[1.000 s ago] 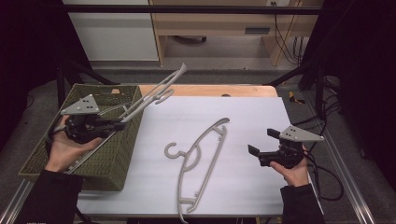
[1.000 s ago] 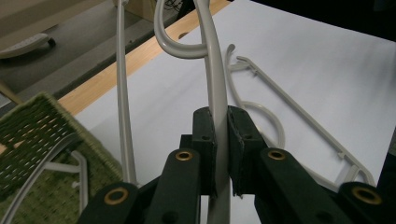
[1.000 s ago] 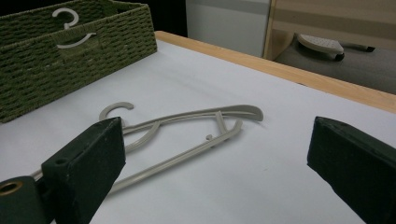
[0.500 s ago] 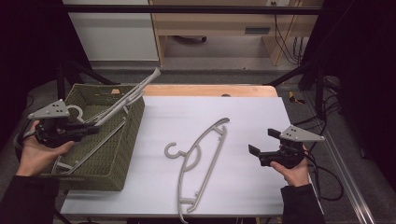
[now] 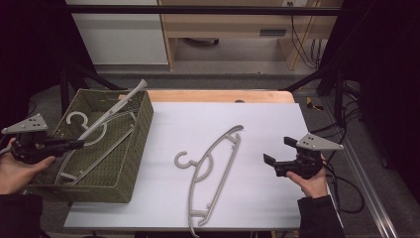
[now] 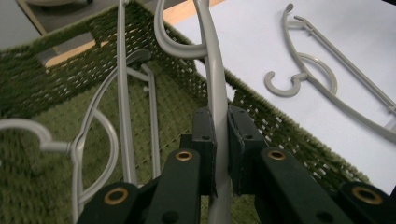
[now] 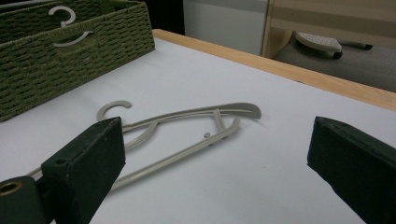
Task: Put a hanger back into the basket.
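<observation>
My left gripper (image 5: 78,144) (image 6: 220,125) is shut on the arm of a grey plastic hanger (image 5: 117,107) (image 6: 211,60). It holds the hanger over the green woven basket (image 5: 133,148) (image 6: 56,79), slanting up past the basket's far rim. A second grey hanger (image 5: 67,174) (image 6: 95,135) lies inside the basket. A third hanger (image 5: 213,166) (image 7: 187,123) (image 6: 322,84) lies flat on the white table top. My right gripper (image 5: 277,151) (image 7: 219,158) hovers open to the right of that hanger, with nothing between its jaws.
The white sheet (image 5: 267,119) covers the table, and a wooden edge (image 5: 223,95) shows at the back. Cables (image 5: 341,173) trail off the right side. A black frame bar (image 5: 208,10) crosses the top, with a wooden bench behind it.
My left gripper has moved left and down with the hanger, so the hanger's far end now sits lower over the basket. The right gripper has stayed put.
</observation>
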